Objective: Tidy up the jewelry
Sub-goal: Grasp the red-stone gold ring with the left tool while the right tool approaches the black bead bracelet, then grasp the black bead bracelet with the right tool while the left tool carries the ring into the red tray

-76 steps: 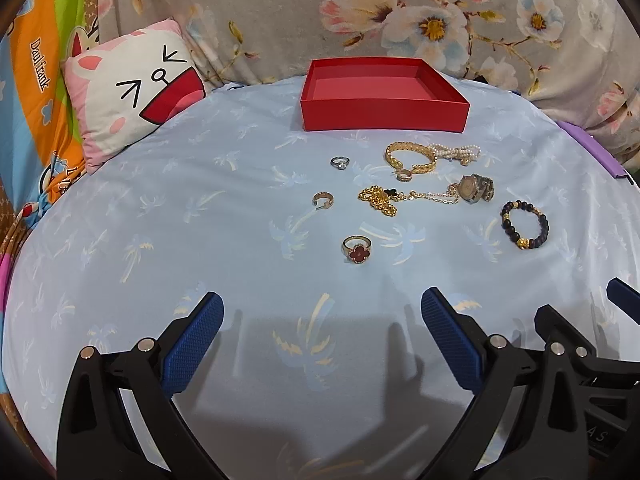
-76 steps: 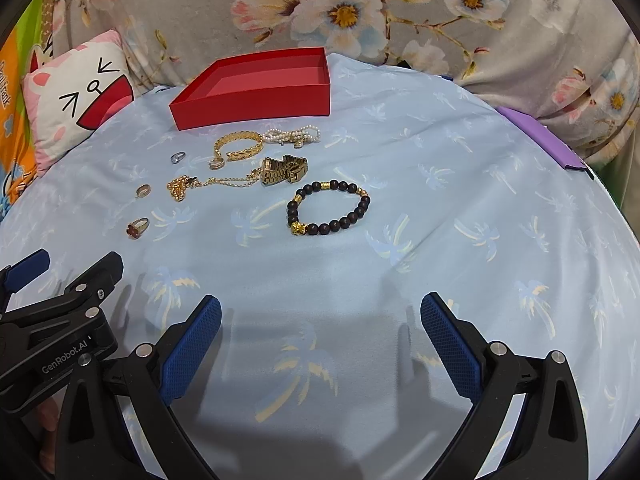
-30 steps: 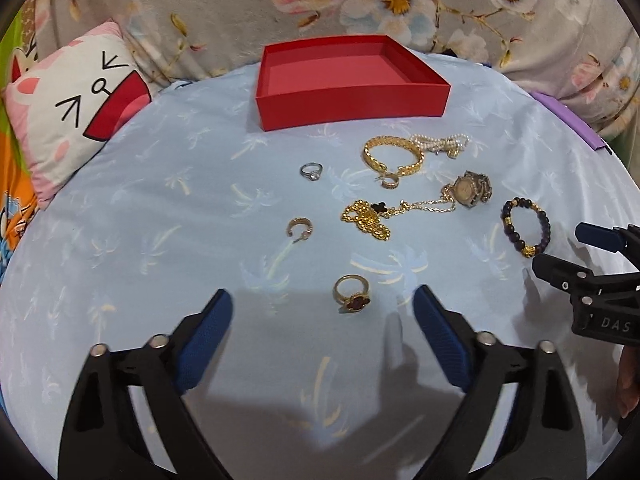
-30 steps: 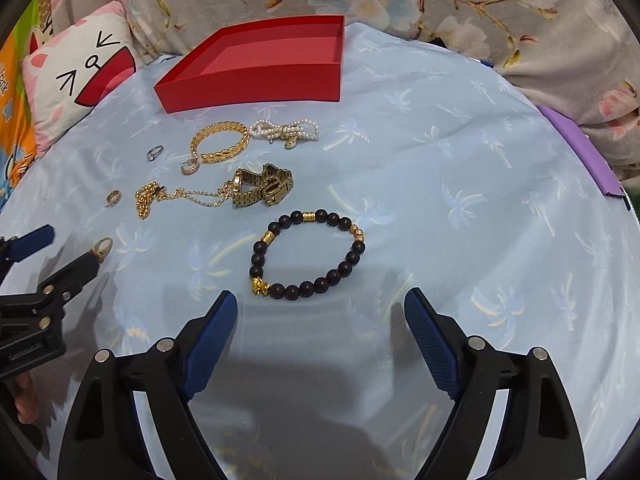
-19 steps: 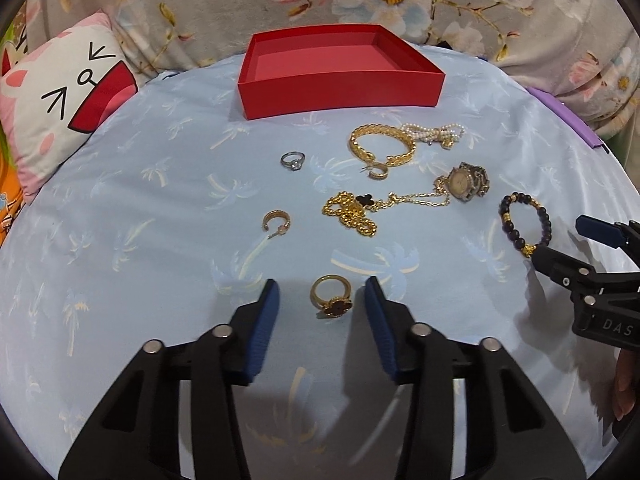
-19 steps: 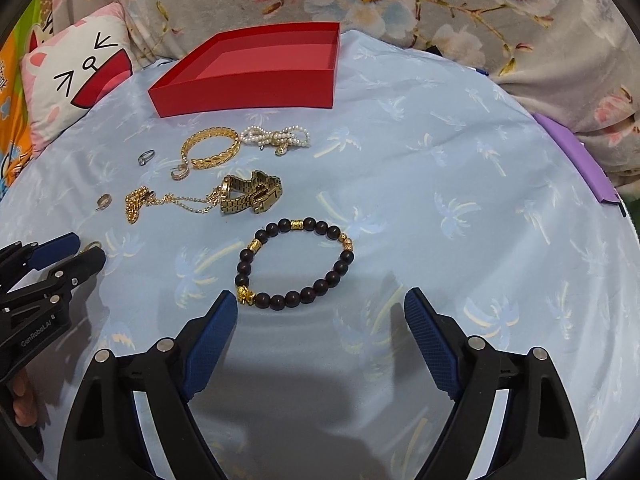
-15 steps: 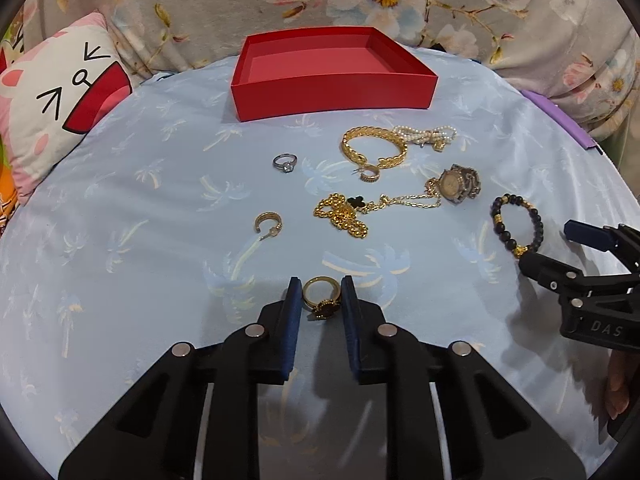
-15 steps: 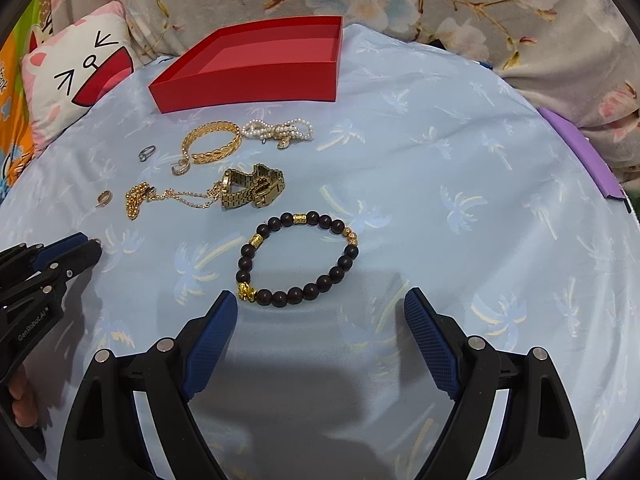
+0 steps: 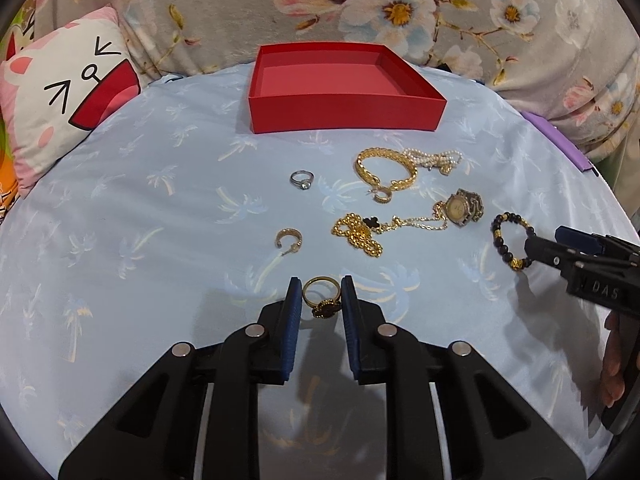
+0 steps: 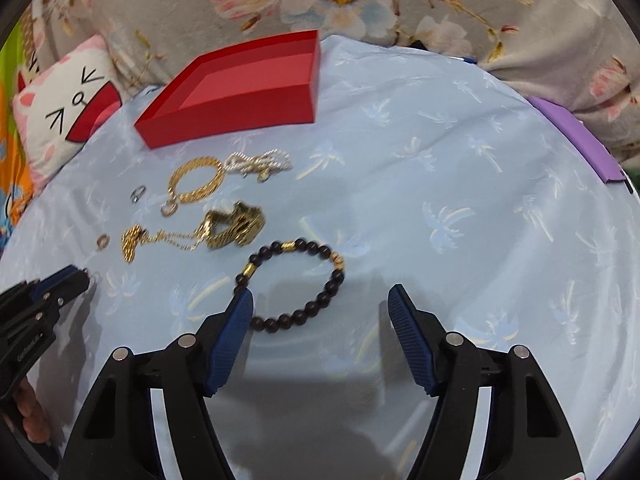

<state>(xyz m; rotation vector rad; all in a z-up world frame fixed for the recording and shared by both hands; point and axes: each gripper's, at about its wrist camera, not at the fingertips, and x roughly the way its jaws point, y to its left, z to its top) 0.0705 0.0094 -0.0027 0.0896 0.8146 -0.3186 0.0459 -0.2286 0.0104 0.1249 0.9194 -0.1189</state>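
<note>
My left gripper point(image 9: 320, 296) is shut on a gold ring with a dark red flower point(image 9: 322, 299) that lies on the blue cloth. My right gripper point(image 10: 320, 308) is open around the near side of a black bead bracelet point(image 10: 294, 284), which also shows in the left wrist view point(image 9: 510, 240). An empty red box point(image 9: 344, 110) stands at the back. A silver ring point(image 9: 302, 179), a gold hoop point(image 9: 289, 239), a gold chain point(image 9: 362, 232), a gold bracelet point(image 9: 386, 168), pearls point(image 9: 434, 158) and a watch point(image 9: 460, 208) lie between.
A cat-face pillow point(image 9: 60, 96) lies at the back left. A floral blanket point(image 9: 400, 8) rises behind the box. A purple strip point(image 10: 576, 140) marks the right edge of the blue cloth point(image 9: 140, 220).
My left gripper closed from wide open onto the red-flower ring. My right gripper moved forward and narrowed around the bead bracelet.
</note>
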